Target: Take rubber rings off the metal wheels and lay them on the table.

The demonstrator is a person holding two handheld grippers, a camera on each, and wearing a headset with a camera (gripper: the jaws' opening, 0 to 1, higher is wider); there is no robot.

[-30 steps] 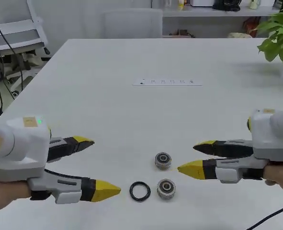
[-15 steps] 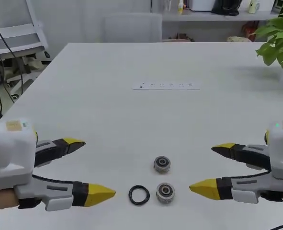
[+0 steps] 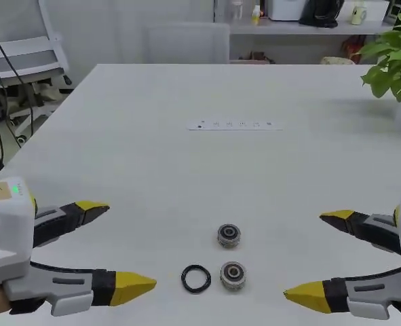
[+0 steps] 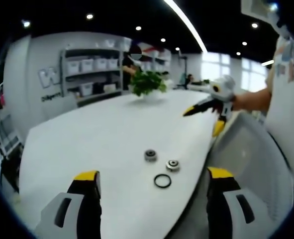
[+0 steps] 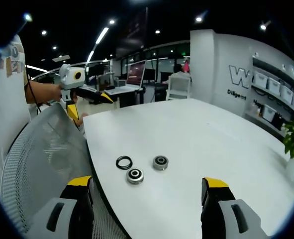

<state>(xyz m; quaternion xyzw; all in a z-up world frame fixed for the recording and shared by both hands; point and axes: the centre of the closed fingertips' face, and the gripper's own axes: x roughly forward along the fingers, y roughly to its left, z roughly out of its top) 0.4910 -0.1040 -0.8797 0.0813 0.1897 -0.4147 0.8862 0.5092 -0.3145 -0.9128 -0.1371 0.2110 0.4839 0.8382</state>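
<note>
The left gripper [image 3: 129,243] sits at the lower left of the head view with its yellow-tipped jaws spread wide apart and nothing between them, hovering above the table [image 3: 186,170]. The right gripper [image 3: 304,255] mirrors it at the lower right, its jaws likewise wide open and empty. Between the two, low in the centre of the frame, the task's pieces lie on the table. A black rubber ring [image 3: 196,278] lies flat and free just to the left of the nearer metal wheel [image 3: 233,274], close to it but apart. The farther wheel [image 3: 228,235] stands just above that one in the frame. In the right gripper view the nearer wheel [image 5: 135,175] shows a bright silvery rim, while the farther wheel [image 5: 160,162] looks darker round its edge, as if a ring sits on it. The loose ring [image 5: 124,162] lies to the left of both there. In the left gripper view the ring [image 4: 162,180] lies lowest, with the two wheels just above it, all well ahead of the open jaws. Farther up the table in the head view a thin white strip with small marks [image 3: 235,124] lies flat. A green plant [image 3: 393,54] stands at the upper right, and a white chair [image 3: 24,54] at the upper left beyond the table's edge.
</note>
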